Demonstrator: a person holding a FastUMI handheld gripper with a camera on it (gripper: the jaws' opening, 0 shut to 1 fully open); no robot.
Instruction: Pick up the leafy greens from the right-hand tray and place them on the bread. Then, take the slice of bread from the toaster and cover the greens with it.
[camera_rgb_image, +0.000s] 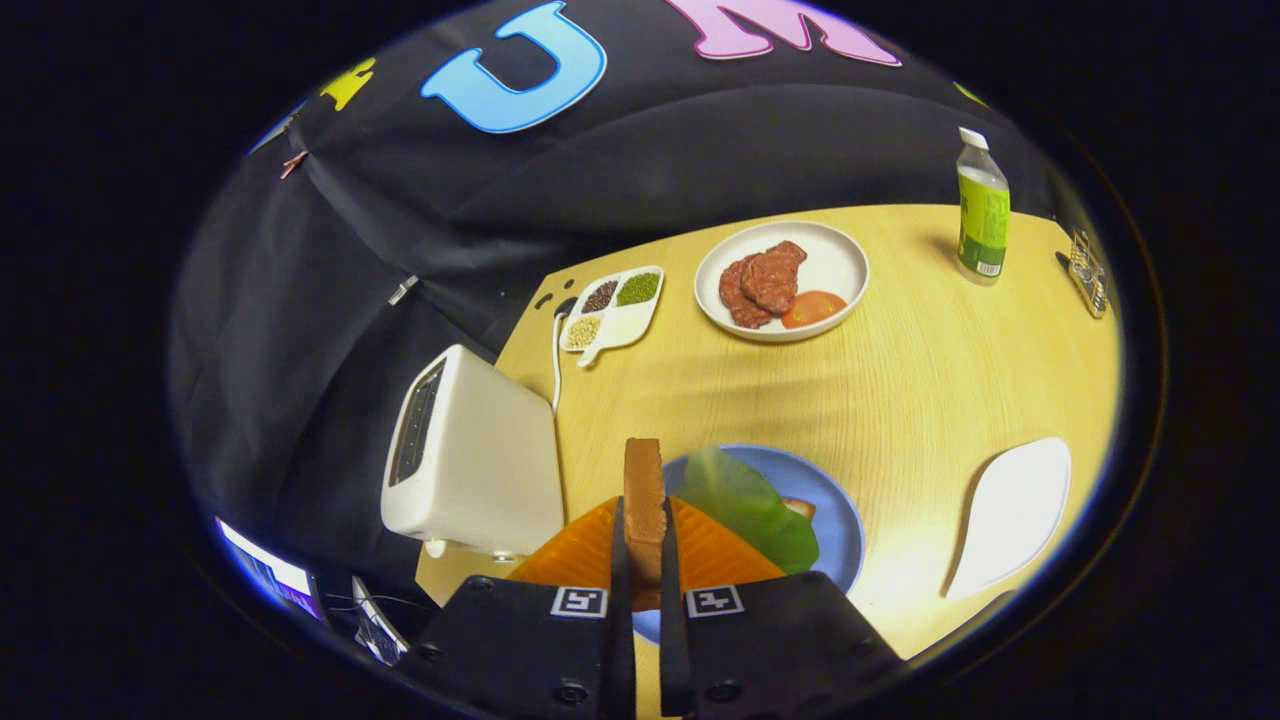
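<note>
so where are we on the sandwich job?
Done: the leafy greens already lie on the bread on the blue plate. In hand: the gripper is shut on the bread slice, held upright, beside the toaster. Left: lay it over the greens and release.

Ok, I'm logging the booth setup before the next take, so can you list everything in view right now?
Bread slice: one, brown, upright between the fingers.
Lettuce leaf: one, green, on the blue plate, just ahead of the fingers.
Blue plate: one, under the leaf.
Toaster: one, white, left of the fingers.
White plate: one, far side, holding meat patties and a tomato slice.
Divided dish: one, white, with beans, beyond the toaster.
Bottle: one, green label, far right.
White tray: one, right of the blue plate.
Table: one, light wood.
Hand-held gripper: one, shut on the bread slice.
</note>
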